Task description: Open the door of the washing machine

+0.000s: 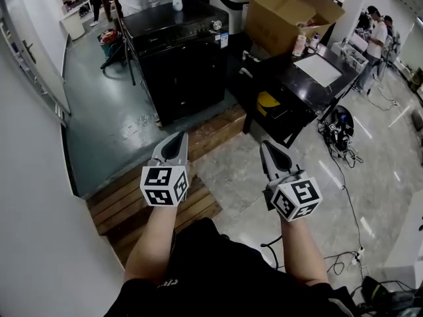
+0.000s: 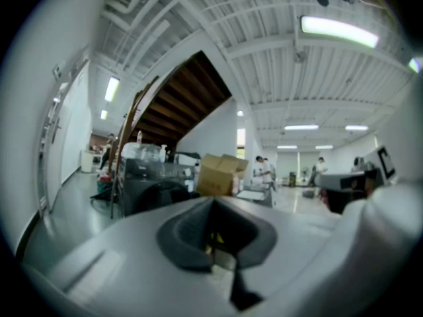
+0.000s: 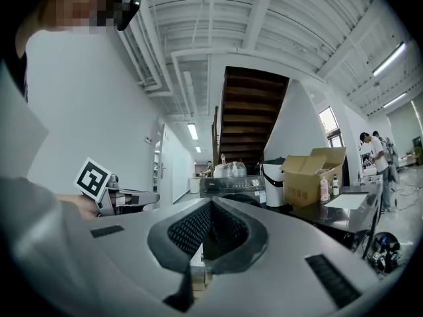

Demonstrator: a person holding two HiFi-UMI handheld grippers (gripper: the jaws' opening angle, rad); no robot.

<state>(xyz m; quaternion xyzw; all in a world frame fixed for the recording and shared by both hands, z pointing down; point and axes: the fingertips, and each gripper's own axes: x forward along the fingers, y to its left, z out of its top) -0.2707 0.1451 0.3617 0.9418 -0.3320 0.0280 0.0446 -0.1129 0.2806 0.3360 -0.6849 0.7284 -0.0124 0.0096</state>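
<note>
Two grey hand-held tongs, the left tongs (image 1: 177, 141) and the right tongs (image 1: 269, 150), point level ahead. Each pair is pressed together with nothing between. One black front-loading washing machine (image 1: 187, 61) stands on the dark grey floor (image 1: 112, 124) beyond a wooden plank step (image 1: 119, 203), well apart from both tongs. Its dark front door (image 1: 188, 78) looks shut, though no handle can be made out. One white pump bottle (image 1: 177, 0) sits at the back edge of its top, and one open brown cardboard box (image 1: 291, 15) stands near its right side. This seems the approach stage, with nothing touched yet. Next, one pair of tongs likely must reach the door's edge, part, and pull outward.
</note>
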